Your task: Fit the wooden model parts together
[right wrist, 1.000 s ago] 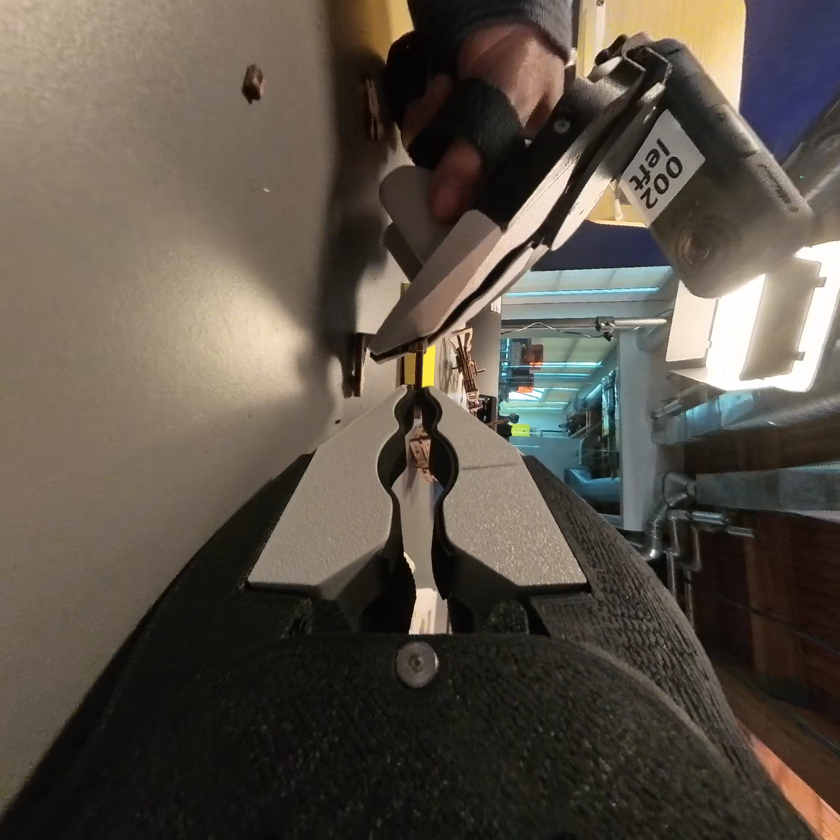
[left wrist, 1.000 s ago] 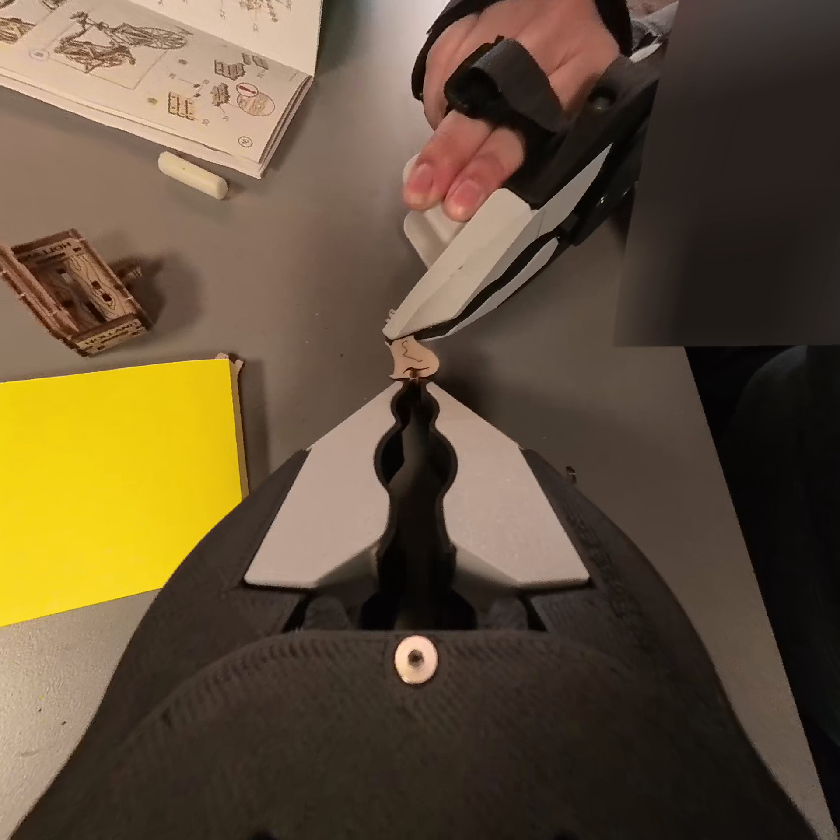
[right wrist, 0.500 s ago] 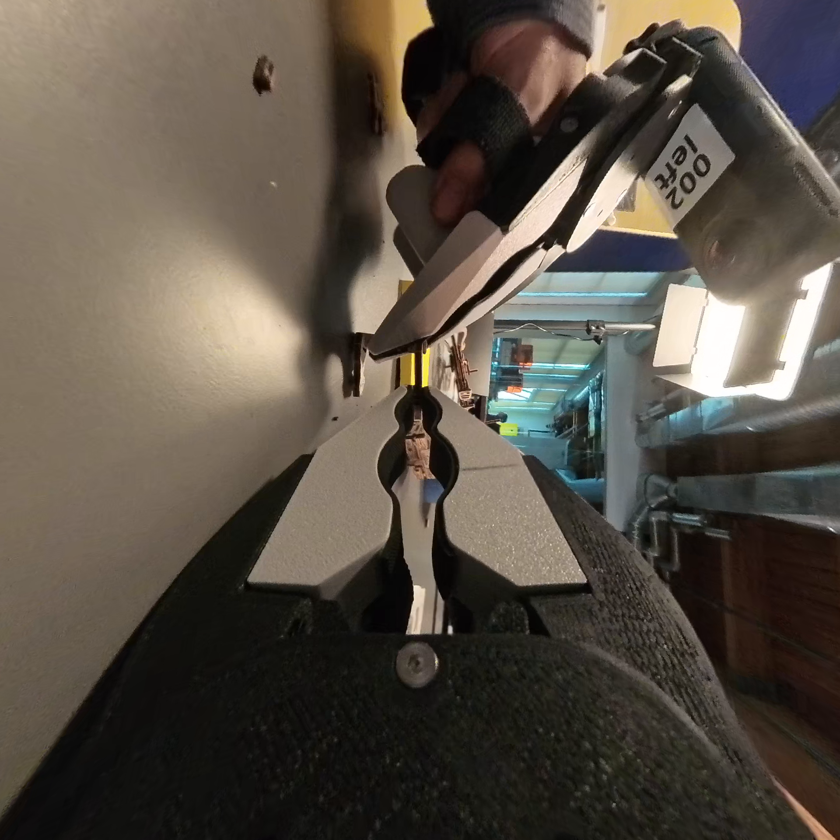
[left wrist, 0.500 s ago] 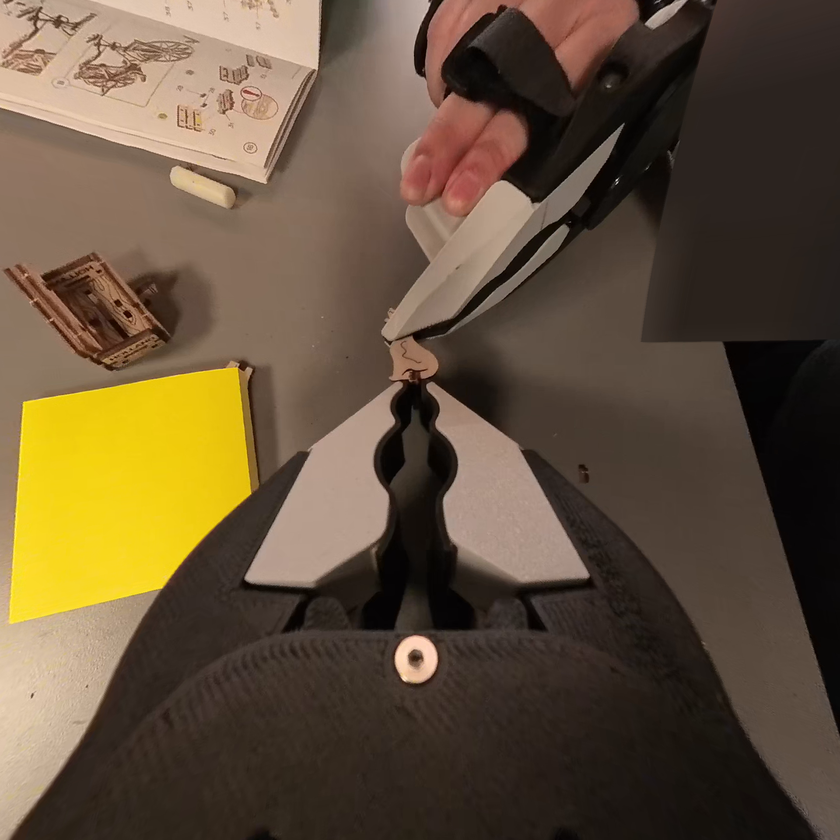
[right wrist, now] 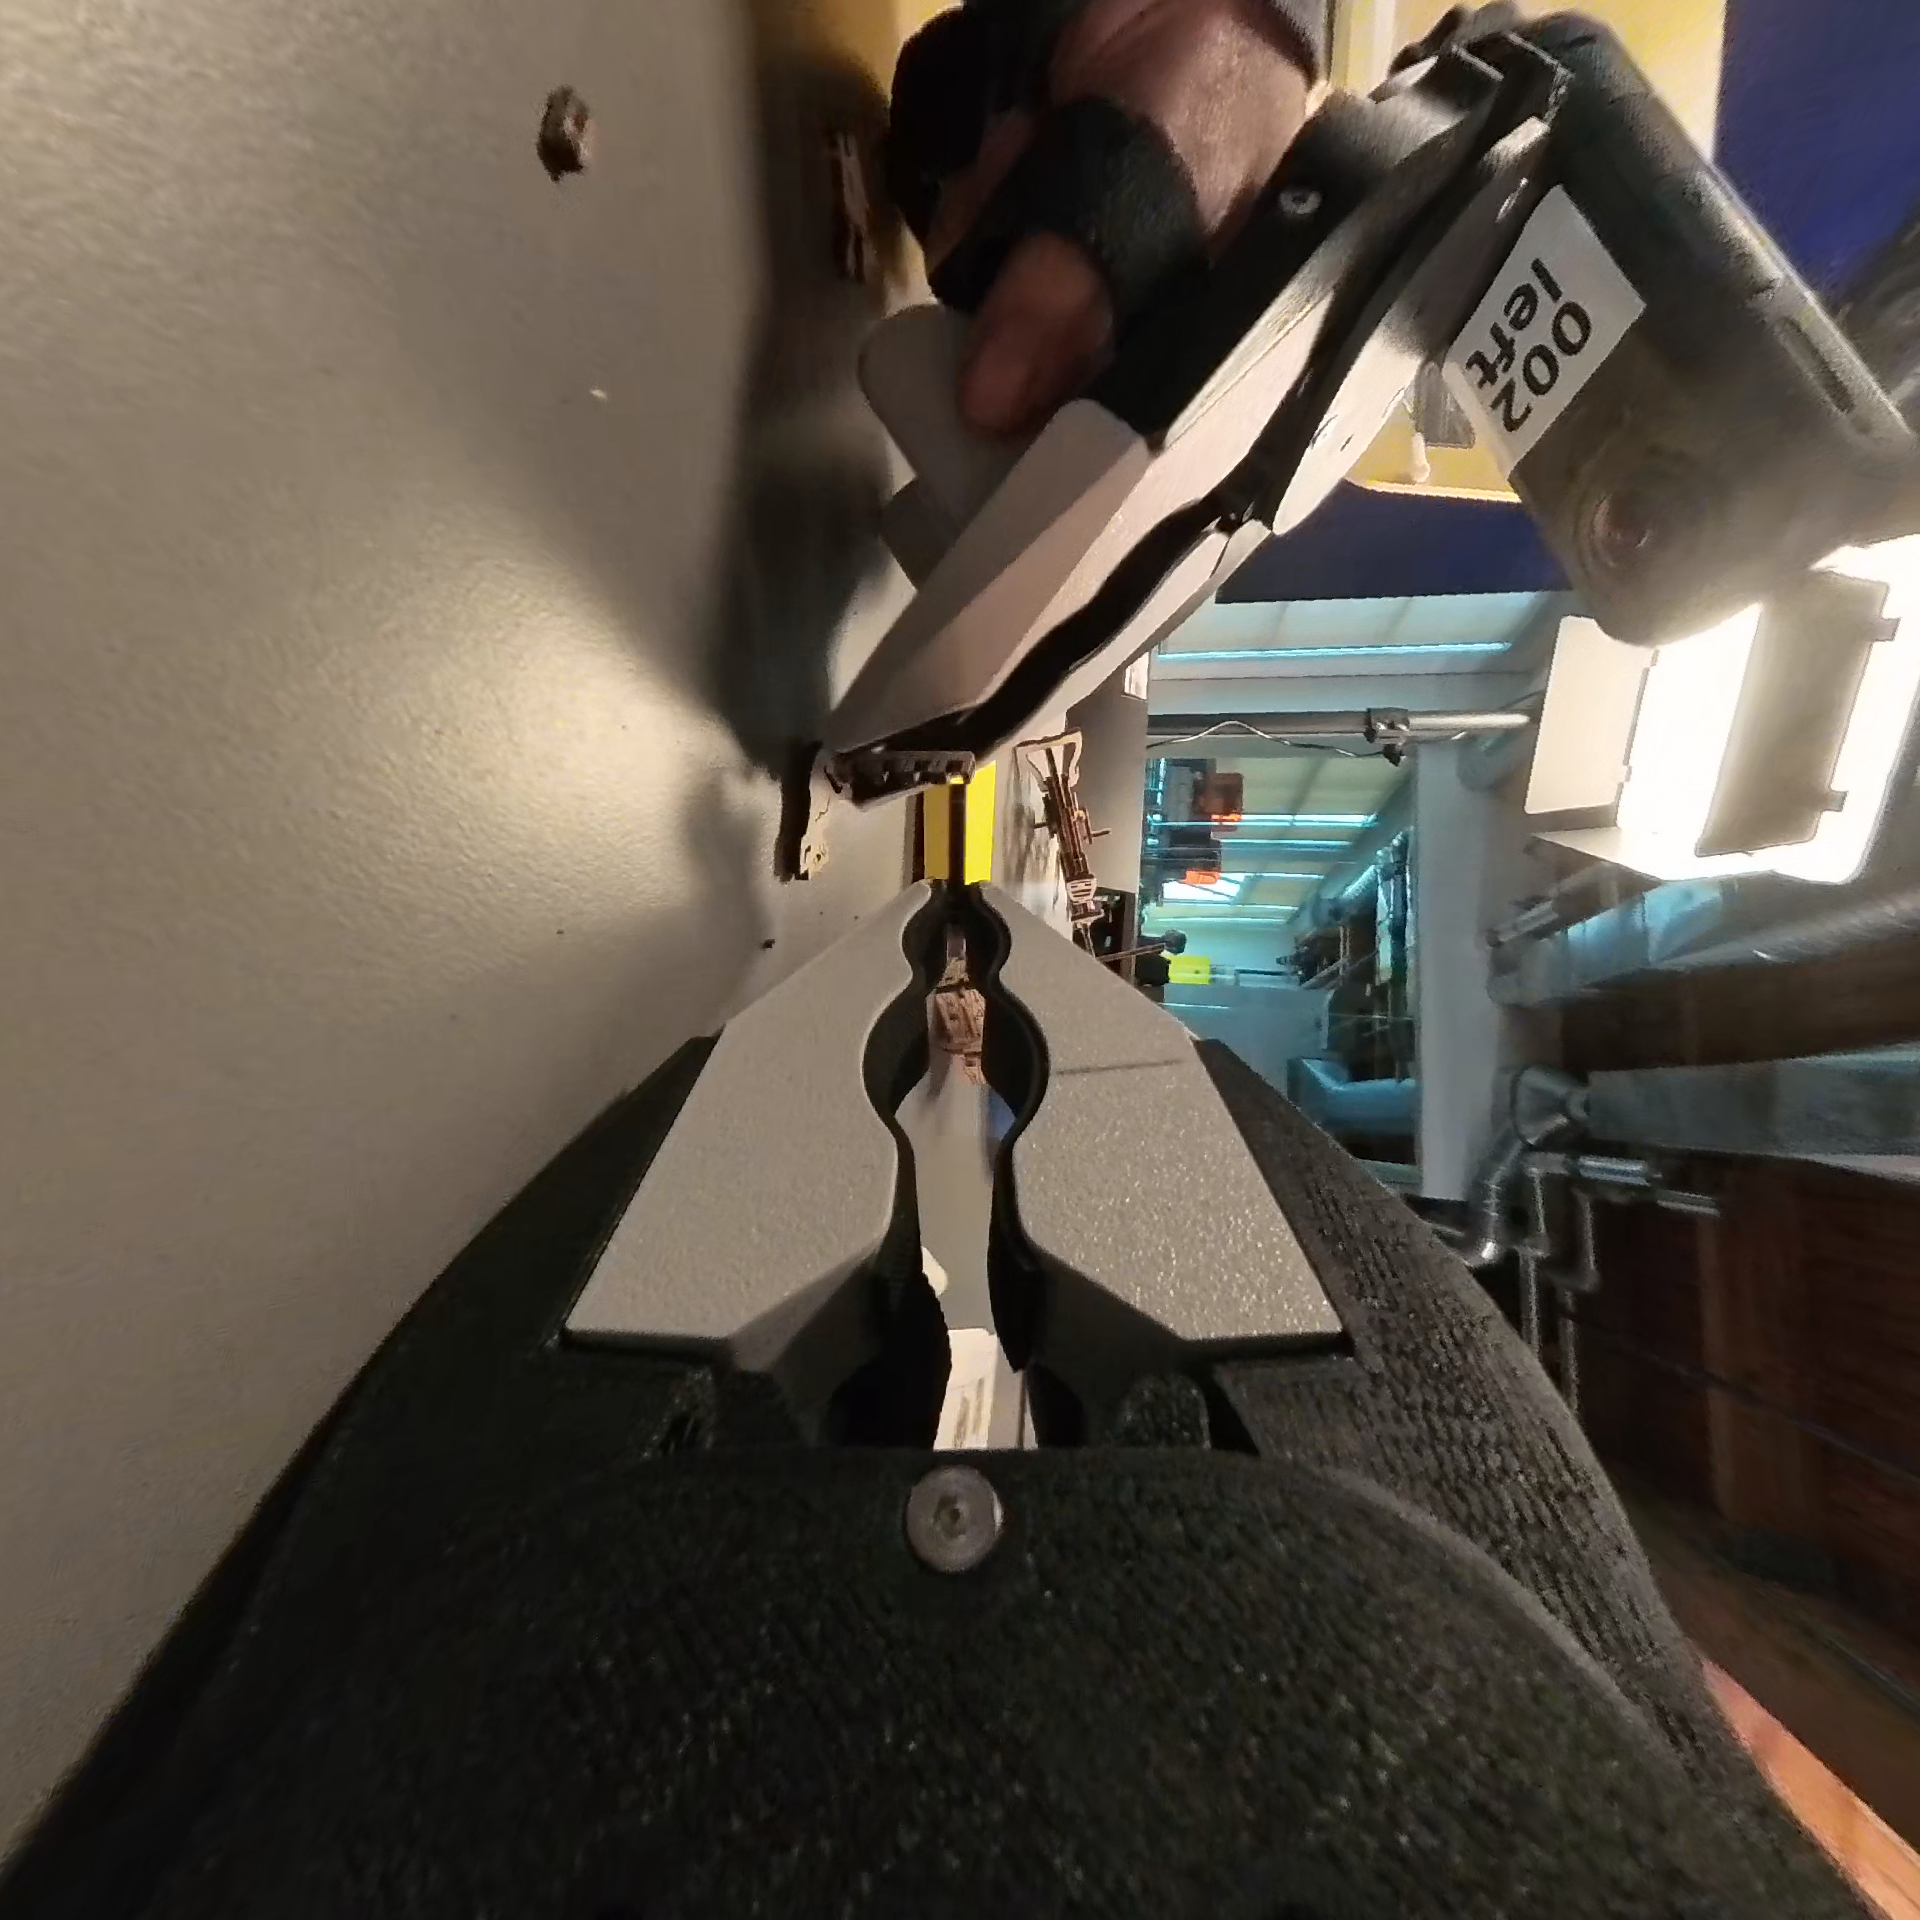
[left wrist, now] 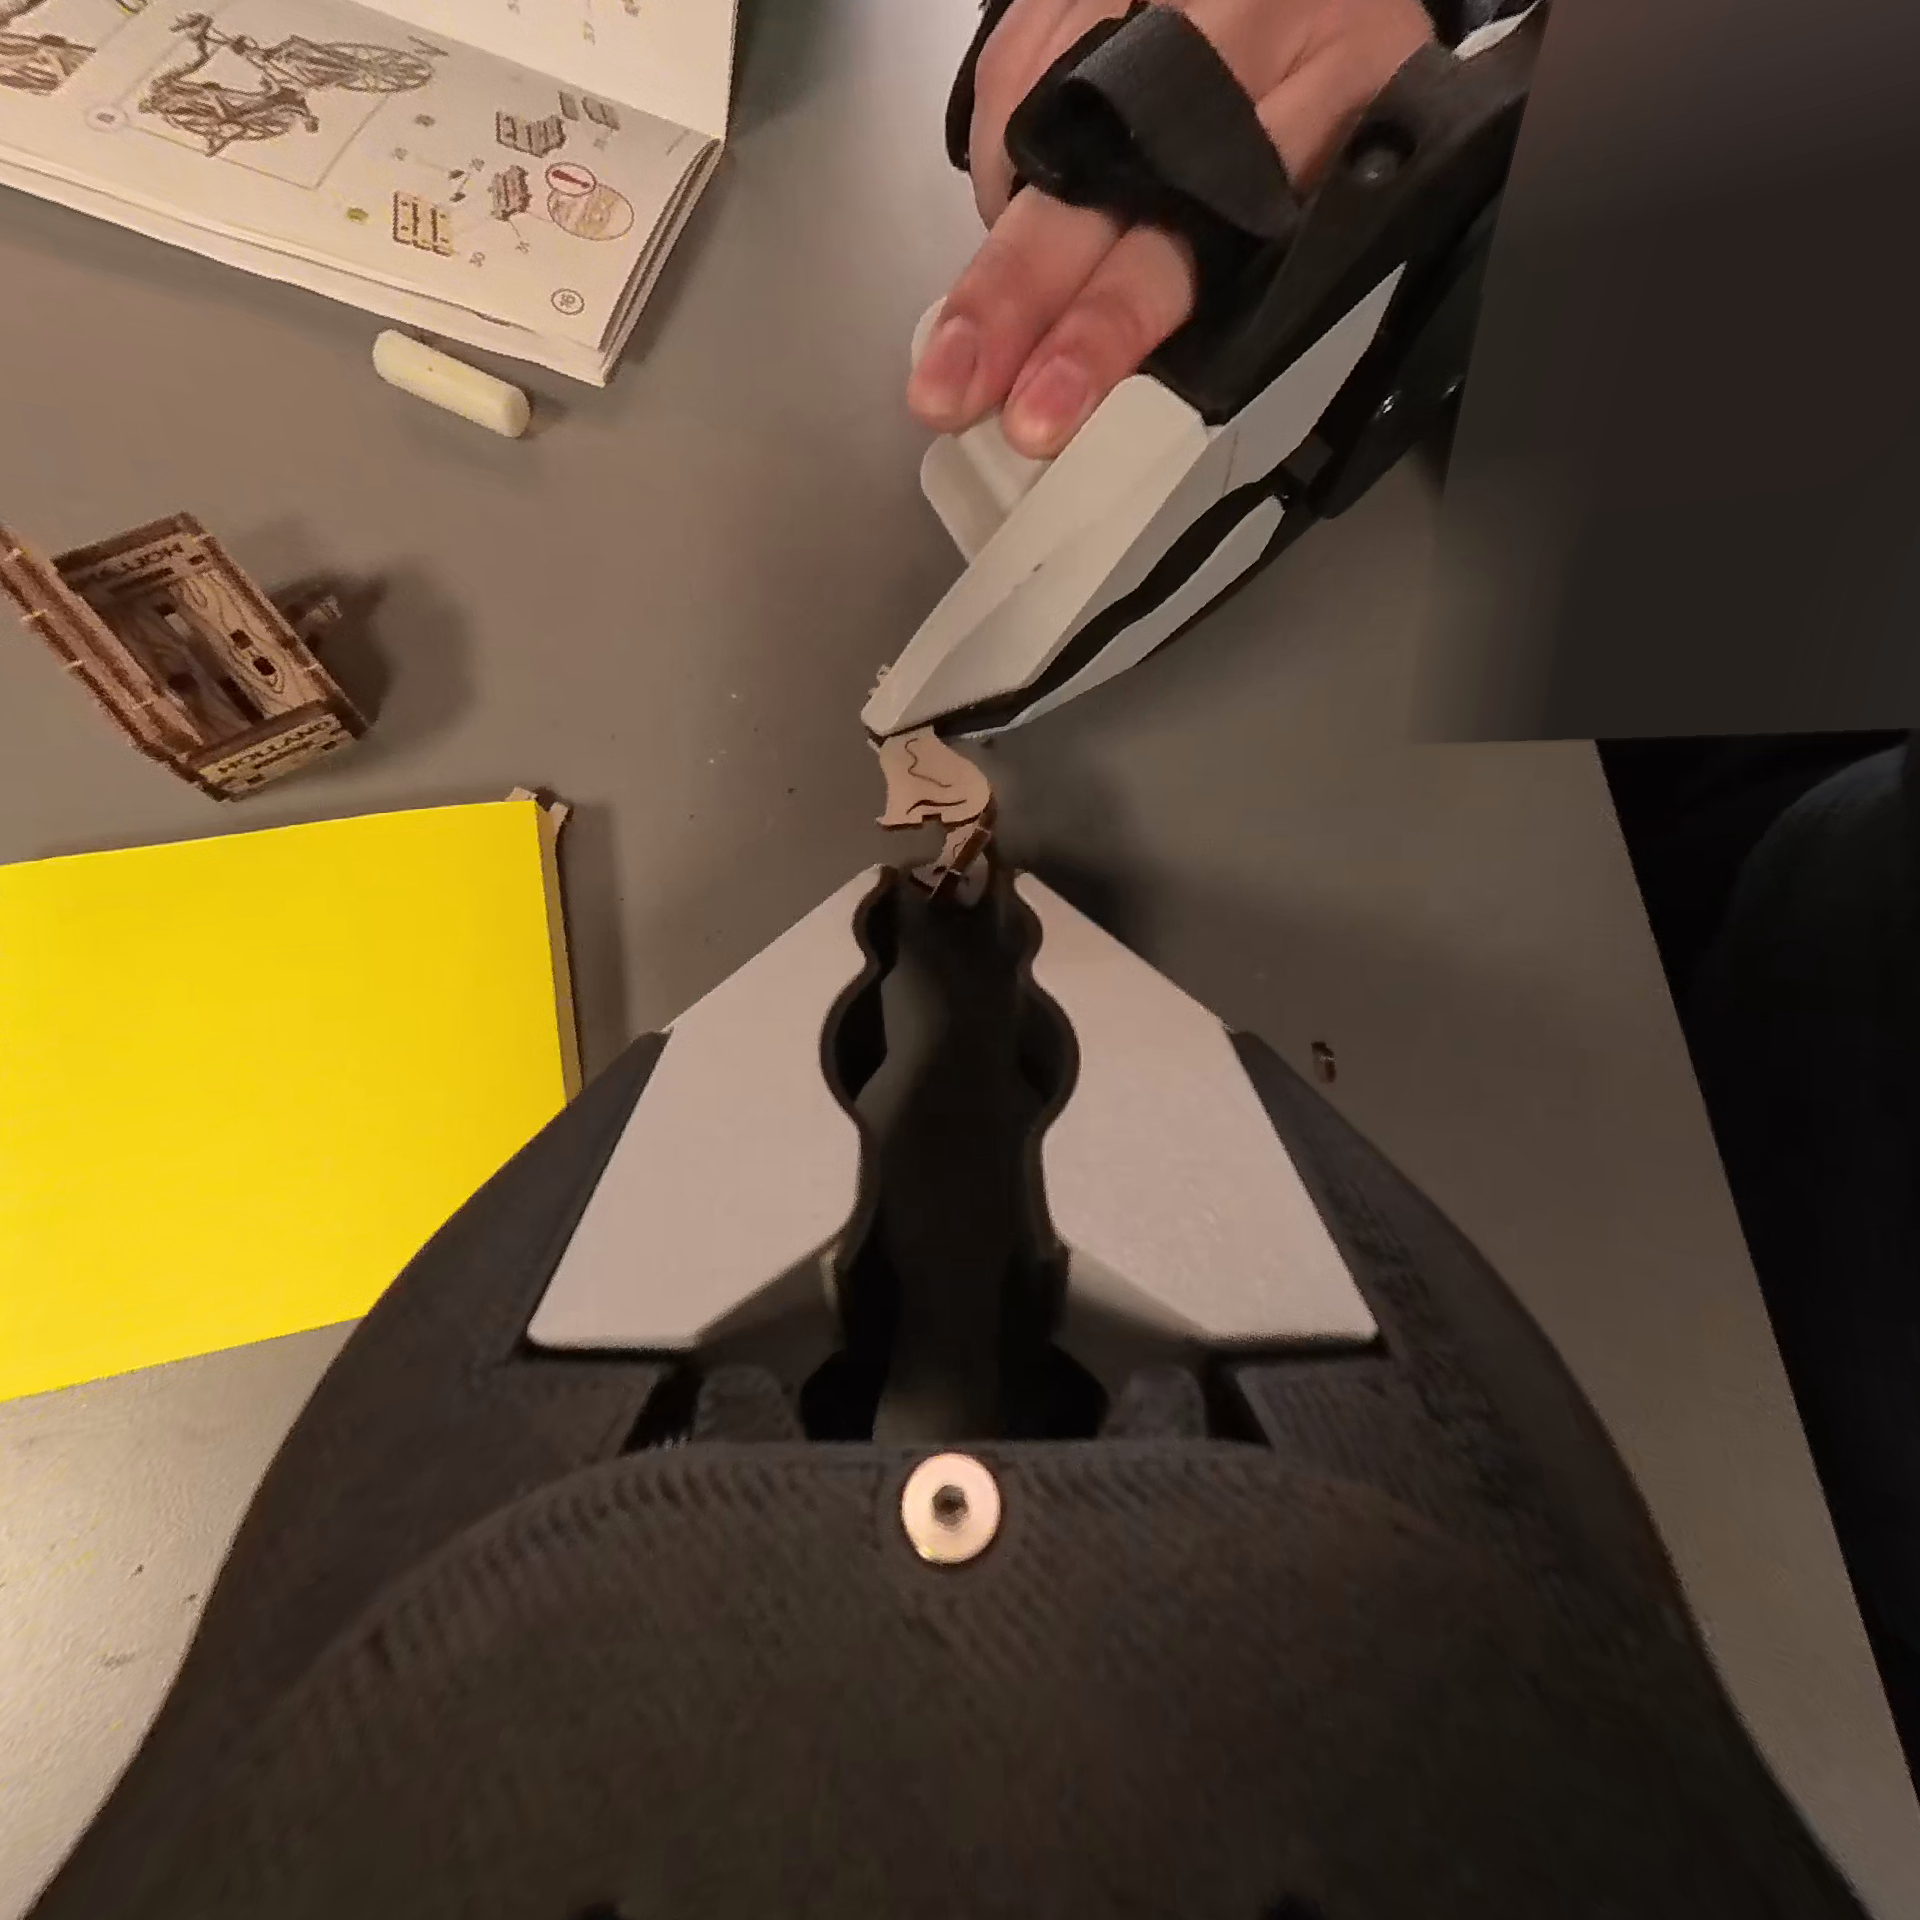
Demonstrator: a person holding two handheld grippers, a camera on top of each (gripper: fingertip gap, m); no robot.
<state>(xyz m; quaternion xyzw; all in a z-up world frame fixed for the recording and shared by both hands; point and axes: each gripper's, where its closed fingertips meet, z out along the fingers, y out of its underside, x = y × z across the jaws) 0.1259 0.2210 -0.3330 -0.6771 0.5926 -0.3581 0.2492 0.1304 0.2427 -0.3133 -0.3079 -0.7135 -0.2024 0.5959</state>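
Note:
In the left wrist view my right gripper [left wrist: 920, 727] reaches in from the upper right. It is shut on a flat, curvy wooden piece [left wrist: 932, 792] held above the grey table [left wrist: 675, 582]. A small notched wooden part [left wrist: 951, 881] hangs at that piece's lower end, between the tips of my left gripper [left wrist: 948, 881]. The left jaws stand a little apart, and the part sits free of the left fingertip [left wrist: 878, 883]. In the right wrist view my right gripper [right wrist: 951, 896] is shut. The left gripper [right wrist: 904, 764] comes from the top right, with the small part [right wrist: 904, 777] at its tips.
An open instruction booklet [left wrist: 364, 156] and a white stick [left wrist: 452, 384] lie at the far left. An assembled wooden box [left wrist: 197, 655] sits left of centre. A yellow sheet [left wrist: 260, 1060] covers a wooden board. The table edge runs down the right.
My left jaws have parted slightly from their closed hold on the small part. Both grippers have stayed tip to tip, and the camera has shifted a little over the table.

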